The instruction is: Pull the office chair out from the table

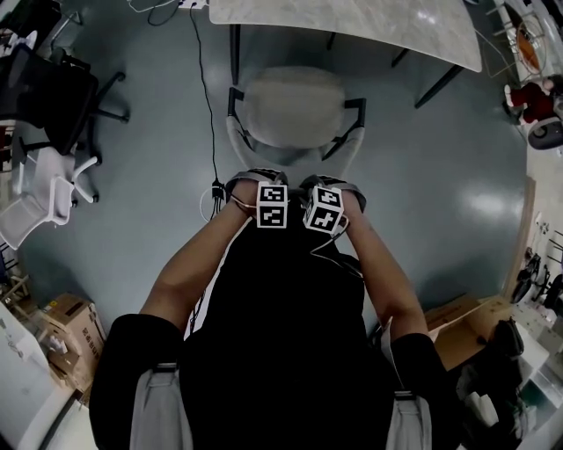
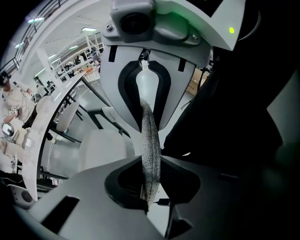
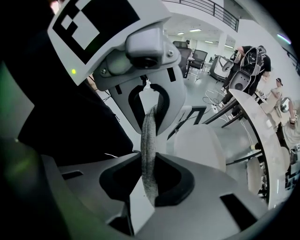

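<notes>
The office chair, with a pale seat point(image 1: 290, 105) and dark armrests, stands on the grey floor just clear of the marble-topped table point(image 1: 352, 22). Its grey mesh backrest edge point(image 2: 151, 154) runs between both pairs of jaws. My left gripper point(image 1: 271, 200) and right gripper point(image 1: 324, 206) sit side by side at the top of the backrest, close to the person's body, each shut on that edge. In the left gripper view my jaws point(image 2: 150, 187) clamp the mesh strip, with the seat point(image 2: 101, 150) beyond. The right gripper point(image 3: 149, 183) pinches the same strip point(image 3: 149, 140).
A black office chair point(image 1: 53, 97) and a white chair point(image 1: 44, 198) stand at the left. Cardboard boxes point(image 1: 70, 330) lie at the lower left and another box point(image 1: 457, 330) at the lower right. A cable point(image 1: 207, 97) trails across the floor beside the chair.
</notes>
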The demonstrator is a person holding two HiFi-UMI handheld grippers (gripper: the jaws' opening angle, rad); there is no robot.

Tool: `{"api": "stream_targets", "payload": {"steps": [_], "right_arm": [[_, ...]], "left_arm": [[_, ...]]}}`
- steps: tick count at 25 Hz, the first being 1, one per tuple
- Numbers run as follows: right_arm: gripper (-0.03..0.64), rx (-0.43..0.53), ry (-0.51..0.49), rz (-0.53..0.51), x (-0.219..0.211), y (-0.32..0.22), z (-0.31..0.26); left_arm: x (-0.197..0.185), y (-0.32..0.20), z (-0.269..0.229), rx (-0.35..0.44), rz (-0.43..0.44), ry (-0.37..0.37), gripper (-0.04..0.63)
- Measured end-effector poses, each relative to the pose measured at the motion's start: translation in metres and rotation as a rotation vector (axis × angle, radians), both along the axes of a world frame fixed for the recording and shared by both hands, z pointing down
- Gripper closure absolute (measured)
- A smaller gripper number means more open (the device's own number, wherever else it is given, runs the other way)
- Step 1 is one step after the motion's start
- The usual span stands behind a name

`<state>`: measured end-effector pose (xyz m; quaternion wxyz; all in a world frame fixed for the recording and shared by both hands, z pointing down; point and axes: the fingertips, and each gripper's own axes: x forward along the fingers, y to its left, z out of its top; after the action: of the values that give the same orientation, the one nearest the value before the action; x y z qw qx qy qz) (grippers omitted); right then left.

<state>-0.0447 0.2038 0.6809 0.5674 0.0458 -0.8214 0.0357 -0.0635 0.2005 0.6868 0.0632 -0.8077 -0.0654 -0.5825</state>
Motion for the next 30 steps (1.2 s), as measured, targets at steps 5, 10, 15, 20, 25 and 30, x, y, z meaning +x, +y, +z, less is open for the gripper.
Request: {"api": "stream_targets", "payload": {"steps": [5, 10, 15, 20, 25, 30], "right_arm": [[0.538, 0.006, 0.002, 0.027, -0.003, 0.011, -0.002], [0.538, 0.009, 0.015, 0.043, -0.001, 0.024, 0.003], [0.538, 0.01, 0.003, 0.067, -0.001, 0.029, -0.002], [0.537, 0.024, -0.005, 0.063, 0.002, 0.03, 0.002], [0.536, 0.015, -0.012, 0.046, 0.001, 0.031, 0.003], [0.535, -0.022, -0.006, 0.031, -0.002, 0.034, 0.002]], "left_arm": [[-0.001, 0.011, 0.001, 0.009, 0.006, -0.007, 0.518], [-0.001, 0.023, 0.003, 0.008, 0.02, -0.004, 0.518], [0.0, 0.029, 0.001, 0.006, 0.002, 0.002, 0.518], [0.003, 0.029, 0.003, -0.002, -0.032, 0.017, 0.514], [0.003, 0.028, 0.004, -0.004, -0.056, 0.023, 0.509], [0.0, 0.03, 0.003, -0.015, -0.077, 0.029, 0.505]]}}
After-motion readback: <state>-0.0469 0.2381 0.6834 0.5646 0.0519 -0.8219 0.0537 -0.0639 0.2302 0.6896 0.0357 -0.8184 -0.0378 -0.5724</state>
